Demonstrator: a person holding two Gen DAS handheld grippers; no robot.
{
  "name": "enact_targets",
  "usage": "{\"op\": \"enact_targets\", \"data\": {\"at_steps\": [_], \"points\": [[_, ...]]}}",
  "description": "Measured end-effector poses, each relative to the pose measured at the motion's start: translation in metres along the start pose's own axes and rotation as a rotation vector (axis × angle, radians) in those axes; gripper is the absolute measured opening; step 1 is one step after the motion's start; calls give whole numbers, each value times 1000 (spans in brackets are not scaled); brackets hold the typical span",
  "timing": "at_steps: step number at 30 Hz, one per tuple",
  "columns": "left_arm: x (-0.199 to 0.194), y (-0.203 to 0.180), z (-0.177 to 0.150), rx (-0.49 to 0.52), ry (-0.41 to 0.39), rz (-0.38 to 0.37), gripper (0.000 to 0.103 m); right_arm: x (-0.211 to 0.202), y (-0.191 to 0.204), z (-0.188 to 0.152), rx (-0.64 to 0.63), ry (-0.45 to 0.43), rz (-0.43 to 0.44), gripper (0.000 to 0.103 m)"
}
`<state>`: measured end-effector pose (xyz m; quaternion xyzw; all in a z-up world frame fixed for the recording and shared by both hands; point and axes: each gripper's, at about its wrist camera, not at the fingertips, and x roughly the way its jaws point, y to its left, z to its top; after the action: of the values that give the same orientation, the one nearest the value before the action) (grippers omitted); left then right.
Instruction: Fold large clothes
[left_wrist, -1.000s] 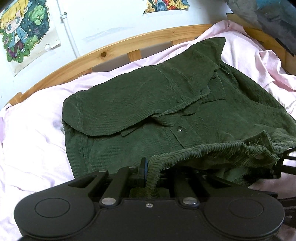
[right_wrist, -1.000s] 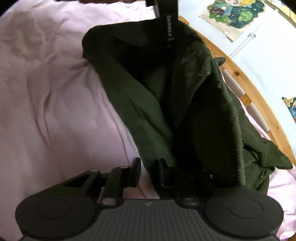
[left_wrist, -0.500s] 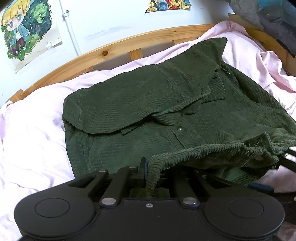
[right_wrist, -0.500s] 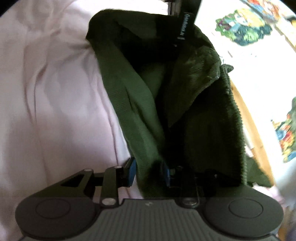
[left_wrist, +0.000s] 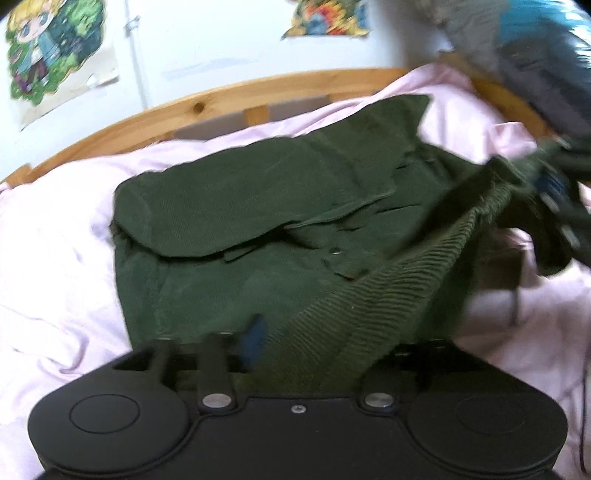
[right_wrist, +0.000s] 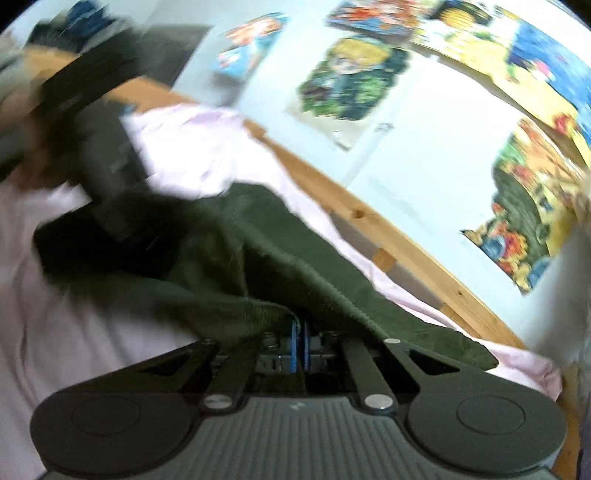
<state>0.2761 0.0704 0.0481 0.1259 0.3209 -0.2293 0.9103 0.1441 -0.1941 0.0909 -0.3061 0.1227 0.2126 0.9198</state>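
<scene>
Your left gripper (left_wrist: 314, 339) has its jaws opening: the blue pad of the left finger (left_wrist: 253, 334) stands clear to the left of the cloth, and the ribbed hem (left_wrist: 373, 295) of the dark green corduroy jacket (left_wrist: 236, 206) lies between the 2 fingers without being pinched. The right finger is hidden under that hem.

The jacket rests on the pink bed sheet (left_wrist: 55, 258), partly folded, with one sleeve laid across its front and a snap button (left_wrist: 335, 251) showing on the placket. From your left gripper the hem runs up and to the right, lifted off the sheet, toward your right gripper (left_wrist: 554, 192), which appears blurred at the right edge of the left wrist view.

In the right wrist view, your right gripper (right_wrist: 299, 341) has its 2 blue pads drawn together, and the jacket's (right_wrist: 258, 258) edge is bunched right at them; it is clamped on the cloth. The picture is smeared, so finer detail of the grip is unclear.

Behind the bed runs a curved wooden bed frame (left_wrist: 229, 99), and cartoon posters (right_wrist: 347, 81) hang on the pale wall.
</scene>
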Motion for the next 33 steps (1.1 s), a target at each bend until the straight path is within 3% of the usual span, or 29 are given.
{"op": "enact_targets", "data": {"at_steps": [2,6,12,15,17,19,21,23,25,32,33], "points": [[-12,-8,-7,26,-39,-8,73,1,-11,10,47,8,13,4],[-28,-27,-20,14,-86,-47,85,4,-22,17,111,32,50,4],[6,-89,-40,186,-41,173,87,7,-38,22,169,45,85,4],[22,-102,-43,216,3,290,74,8,-40,25,161,55,89,4],[22,-98,-44,210,14,334,54,6,-40,24,153,62,90,4],[20,-88,-47,212,29,366,45,3,-37,20,149,71,94,4],[15,-72,-52,212,45,387,38,1,-36,14,157,76,102,4],[10,-61,-55,216,55,388,19,-1,-34,9,164,81,107,4],[-3,-55,-50,212,33,371,6,-3,-32,5,168,92,123,4],[-22,-22,8,161,-48,344,5,-20,-19,-19,174,149,178,5],[-23,-20,18,165,-55,333,5,-24,-15,-23,172,160,185,12]]}}
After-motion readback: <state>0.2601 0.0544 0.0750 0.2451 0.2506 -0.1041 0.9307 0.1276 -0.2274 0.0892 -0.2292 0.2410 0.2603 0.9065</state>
